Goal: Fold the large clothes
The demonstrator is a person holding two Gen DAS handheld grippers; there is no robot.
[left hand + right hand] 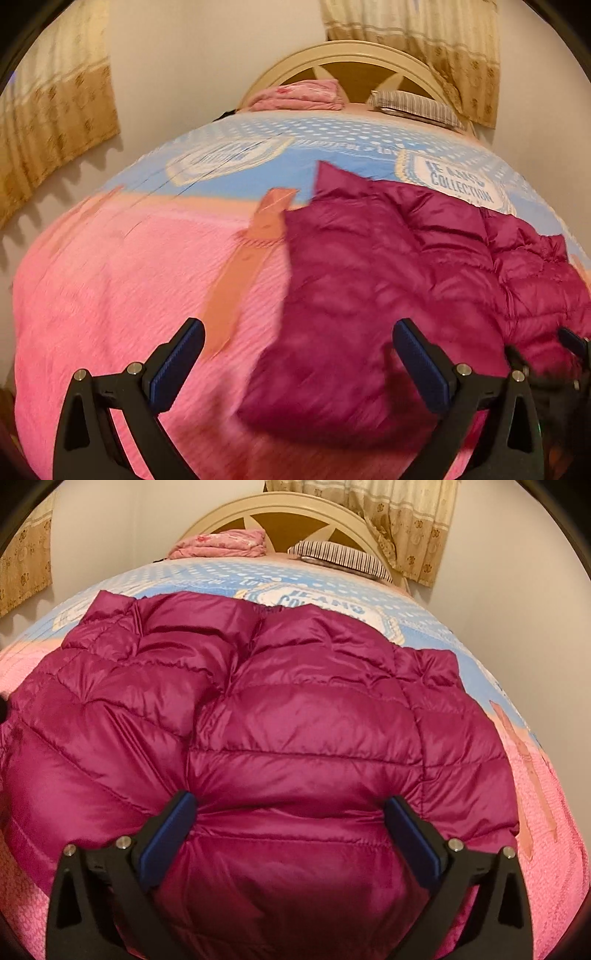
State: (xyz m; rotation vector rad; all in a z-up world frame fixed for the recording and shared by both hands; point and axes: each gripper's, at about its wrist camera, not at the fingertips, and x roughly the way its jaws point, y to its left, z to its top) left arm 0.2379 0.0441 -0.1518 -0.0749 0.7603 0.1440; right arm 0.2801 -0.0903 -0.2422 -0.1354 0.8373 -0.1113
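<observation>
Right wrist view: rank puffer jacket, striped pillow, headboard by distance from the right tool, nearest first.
1. Puffer jacket: directly under and ahead of the open right tool, spread on the bed.
2. Striped pillow: far end of the bed, right of centre.
3. Headboard: behind the pillow, against the wall.

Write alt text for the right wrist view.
A magenta quilted puffer jacket lies spread on a pink and blue bedspread, with the open right tool poised over its near edge. A folded pink blanket and striped pillow sit by the headboard.
</observation>
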